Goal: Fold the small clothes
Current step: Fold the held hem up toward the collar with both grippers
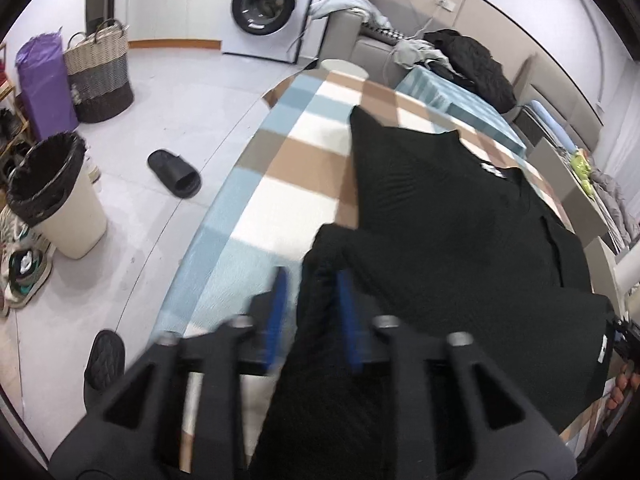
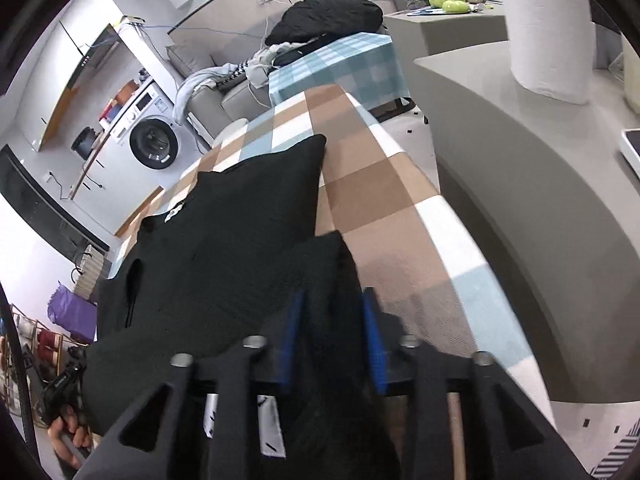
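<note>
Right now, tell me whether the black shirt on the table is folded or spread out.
Partly folded. The black shirt lies mostly flat on the checked tablecloth, both sleeves out, but its near edge is doubled over onto itself.

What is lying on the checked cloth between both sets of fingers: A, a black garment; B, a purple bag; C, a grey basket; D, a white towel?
A: a black garment is spread over the checked cloth, with its near folds running between the blue fingers in both wrist views.
</note>
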{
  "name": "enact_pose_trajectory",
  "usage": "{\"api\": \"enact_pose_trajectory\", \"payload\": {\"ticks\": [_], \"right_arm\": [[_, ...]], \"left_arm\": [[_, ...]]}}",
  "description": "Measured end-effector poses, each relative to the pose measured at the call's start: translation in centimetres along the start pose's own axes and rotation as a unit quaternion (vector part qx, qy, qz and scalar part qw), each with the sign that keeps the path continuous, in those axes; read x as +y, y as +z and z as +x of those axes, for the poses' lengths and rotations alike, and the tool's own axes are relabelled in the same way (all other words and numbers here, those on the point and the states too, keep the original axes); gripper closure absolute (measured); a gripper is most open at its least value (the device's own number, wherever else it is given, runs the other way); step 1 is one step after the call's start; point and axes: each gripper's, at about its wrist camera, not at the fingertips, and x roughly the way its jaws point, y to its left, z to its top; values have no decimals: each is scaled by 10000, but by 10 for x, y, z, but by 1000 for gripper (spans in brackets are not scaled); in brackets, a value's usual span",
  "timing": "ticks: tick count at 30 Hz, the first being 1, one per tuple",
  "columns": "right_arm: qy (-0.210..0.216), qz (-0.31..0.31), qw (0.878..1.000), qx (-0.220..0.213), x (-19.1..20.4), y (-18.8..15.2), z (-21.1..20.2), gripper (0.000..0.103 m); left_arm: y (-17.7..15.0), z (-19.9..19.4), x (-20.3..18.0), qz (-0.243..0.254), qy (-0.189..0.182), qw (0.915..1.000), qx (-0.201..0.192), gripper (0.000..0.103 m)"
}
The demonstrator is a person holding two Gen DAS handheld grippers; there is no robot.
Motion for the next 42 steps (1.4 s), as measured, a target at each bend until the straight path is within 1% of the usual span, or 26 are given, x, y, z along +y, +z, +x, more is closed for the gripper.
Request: {"api": "enact_pose_trajectory", "payload": {"ticks": [1, 2, 7, 8, 10, 12, 13, 14, 15, 17, 18, 19, 20, 23, 29, 31, 33, 34, 37, 39, 42], "right_arm": [[16, 13, 10000, 20, -3, -2, -3, 56], [43, 15, 10000, 52, -6, -3, -3, 54], [147, -56, 9996, 220, -4, -3, 9, 54], [238, -76, 9995, 217, -1, -1, 12, 54], [267, -135, 9995, 142, 5, 2, 13, 54], [313, -148, 9993, 151, 9, 5, 16, 54], [339, -111, 9993, 147, 8, 6, 17, 54], [367, -100, 9992, 135, 8, 6, 17, 54], [392, -107, 9991, 135, 8, 6, 18, 54], [389, -140, 9990, 185, 9, 6, 22, 54], [382, -186, 9989, 203, 11, 5, 24, 54], [394, -233, 9987, 214, 12, 4, 25, 60], [428, -307, 9983, 262, 14, 3, 27, 70], [384, -468, 9974, 380, 21, -1, 33, 74], [361, -555, 9964, 536, 22, -8, 28, 76], [359, -606, 9959, 572, 19, -14, 22, 76], [388, -627, 9955, 598, 18, -22, 15, 76], [374, -675, 9952, 595, 18, -25, 12, 75], [289, -705, 9955, 561, 15, -29, 3, 64], [298, -752, 9955, 499, 11, -30, -11, 64], [332, -834, 9952, 395, 5, -36, -32, 64]], "left_arm": [[-1, 3, 2, -46, -24, 10000, 4, 53], [-1, 6, 4, -84, -49, 10000, 15, 48], [5, 25, 1, -188, -320, 9991, 212, 48], [7, 28, -1, -166, -376, 9989, 225, 48], [10, 34, -9, -80, -488, 9984, 262, 48], [12, 39, -16, 2, -459, 9984, 320, 48], [12, 40, -19, 50, -458, 9984, 314, 52], [11, 42, -23, 165, -455, 9984, 300, 59], [10, 43, -26, 259, -446, 9982, 311, 61], [9, 43, -30, 392, -488, 9975, 328, 76], [9, 44, -33, 458, -513, 9970, 349, 77], [8, 44, -34, 500, -494, 9969, 343, 79], [7, 43, -36, 545, -485, 9968, 338, 81], [2, 39, -37, 601, -476, 9965, 331, 81], [-21, 16, -31, 702, -378, 9964, 297, 81], [-31, 6, -26, 648, -340, 9969, 276, 81], [-36, -1, -19, 514, -332, 9977, 285, 77], [-36, -6, -14, 396, -306, 9984, 267, 72], [-36, -20, 0, 89, -377, 9991, 189, 68], [-38, -29, 7, 15, -405, 9990, 165, 67], [-48, -46, 12, 63, -381, 9992, 112, 66]]}}
